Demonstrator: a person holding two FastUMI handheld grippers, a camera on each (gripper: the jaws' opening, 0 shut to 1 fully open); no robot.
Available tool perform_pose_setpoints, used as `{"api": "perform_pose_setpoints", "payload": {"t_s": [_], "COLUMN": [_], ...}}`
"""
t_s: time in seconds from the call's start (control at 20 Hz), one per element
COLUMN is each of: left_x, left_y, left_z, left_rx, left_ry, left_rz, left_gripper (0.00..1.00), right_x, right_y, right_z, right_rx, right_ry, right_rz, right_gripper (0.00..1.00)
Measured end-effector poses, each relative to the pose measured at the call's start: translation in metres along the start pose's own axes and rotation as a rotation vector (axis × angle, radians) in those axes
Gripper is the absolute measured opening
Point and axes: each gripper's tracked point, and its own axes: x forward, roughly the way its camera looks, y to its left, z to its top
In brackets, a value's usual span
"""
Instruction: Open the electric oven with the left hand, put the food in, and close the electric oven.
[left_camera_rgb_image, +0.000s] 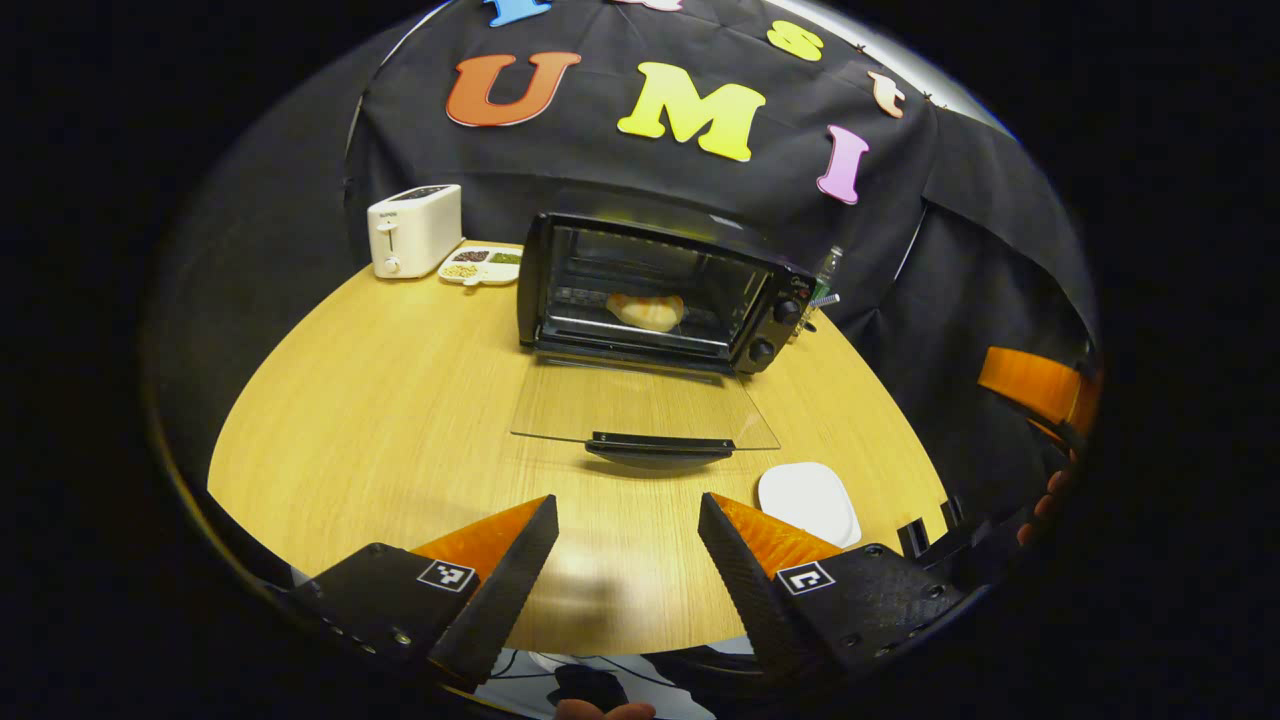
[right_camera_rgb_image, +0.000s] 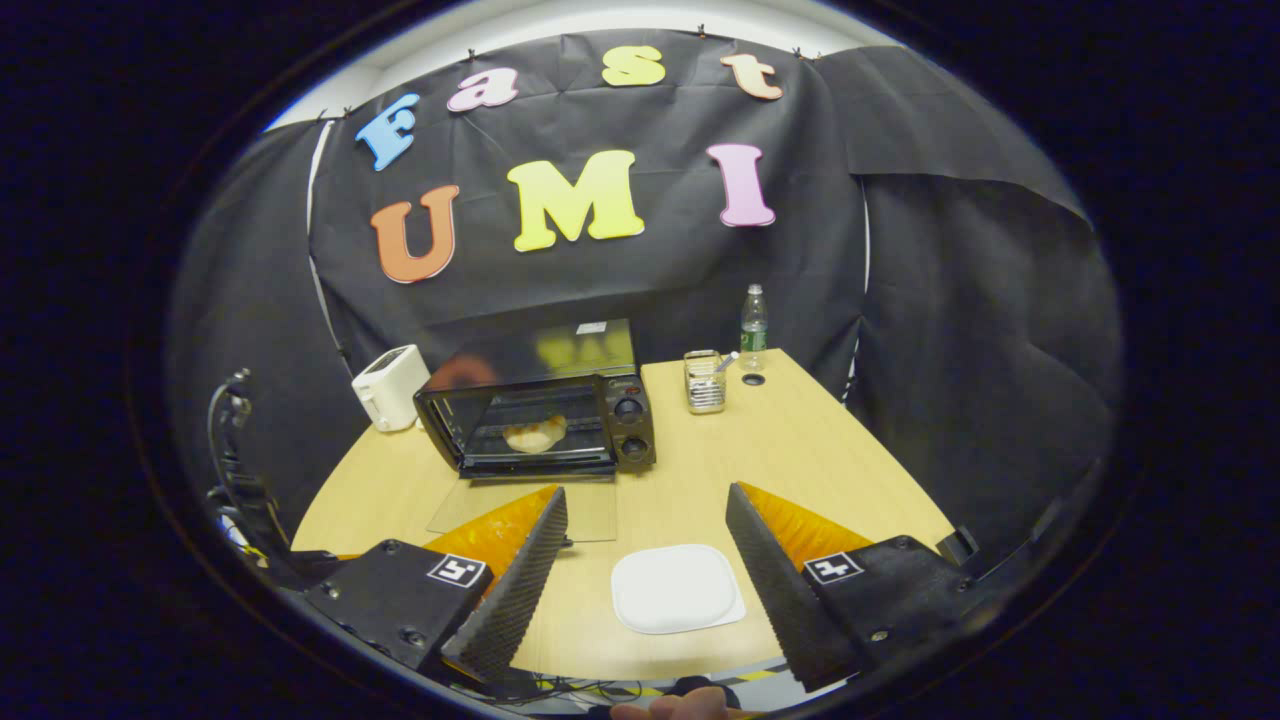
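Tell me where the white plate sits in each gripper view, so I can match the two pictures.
Left gripper view: the white plate lies low and right of centre, right of the open glass door's handle.
Right gripper view: the plate lies bottom centre, between that gripper's fingers.
Shared landmark: the electric oven, food inside.

- A staged recording booth is posing as a kitchen corner: black cloth is hanging as the wall behind a round wooden bench (right_camera_rgb_image: 800, 460).
- Kitchen items are sitting on the bench: an electric oven (left_camera_rgb_image: 660, 295), a white toaster (left_camera_rgb_image: 413, 230), a divided snack tray (left_camera_rgb_image: 480, 265), a white plate (right_camera_rgb_image: 677, 588).
- Cables are trailing below the bench edge.
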Motion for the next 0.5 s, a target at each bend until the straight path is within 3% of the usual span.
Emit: {"api": "perform_pose_setpoints", "payload": {"t_s": [0.5], "left_x": [0.073], "left_y": [-0.036], "left_z": [-0.031], "left_rx": [0.040], "left_ry": [0.057], "left_rz": [-0.004], "left_gripper": [0.94], "right_x": [-0.043], "right_y": [-0.074], "right_z": [-0.013], "right_rx": [0.001], "right_ry": [0.033], "right_rz": [-0.149], "right_gripper": [0.98]}}
